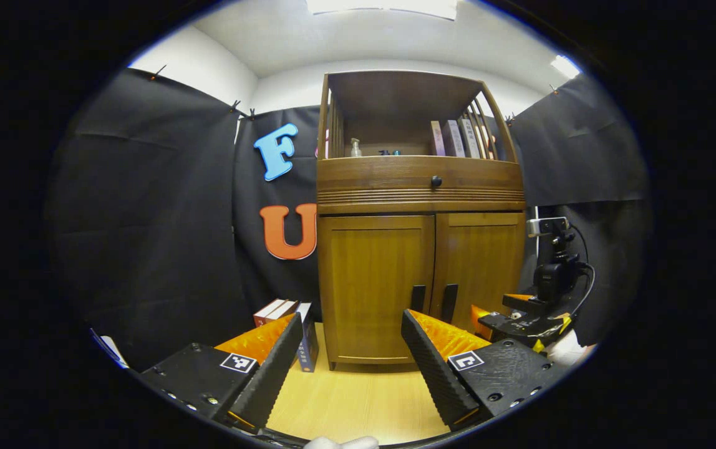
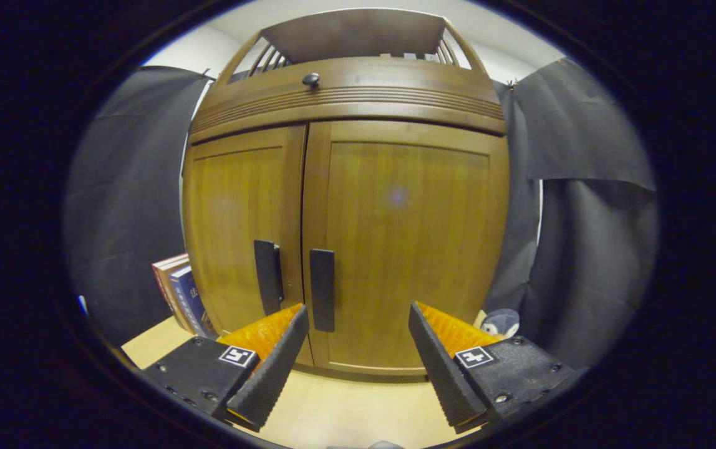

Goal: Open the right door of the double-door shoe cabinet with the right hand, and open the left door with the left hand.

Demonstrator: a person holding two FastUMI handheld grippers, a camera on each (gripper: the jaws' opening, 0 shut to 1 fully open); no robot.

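Left gripper view. The left hand-held gripper (image 1: 352,340) stands back from the shoe cabinet (image 1: 420,206), its fingers spread wide and empty above the wooden floor (image 1: 358,399). Both doors are closed. The left door (image 1: 375,284) lies ahead and slightly right of the finger gap, its dark vertical handle (image 1: 418,298) just above the right finger's tip. The right hand-held gripper (image 1: 489,318) shows at lower right, nearer the cabinet. Boxes (image 1: 289,321) stand on the floor just left of the cabinet.

Right gripper view. The right hand-held gripper (image 2: 358,333) is near the cabinet front, fingers wide apart, holding nothing. The right door (image 2: 405,243) lies directly ahead; its handle (image 2: 322,290) sits just beside the left finger's tip, not between the fingers. The step in hand appears to be the approach to the right door. The next move likely calls for shifting left until the fingers straddle that handle, closing, then pulling outward.
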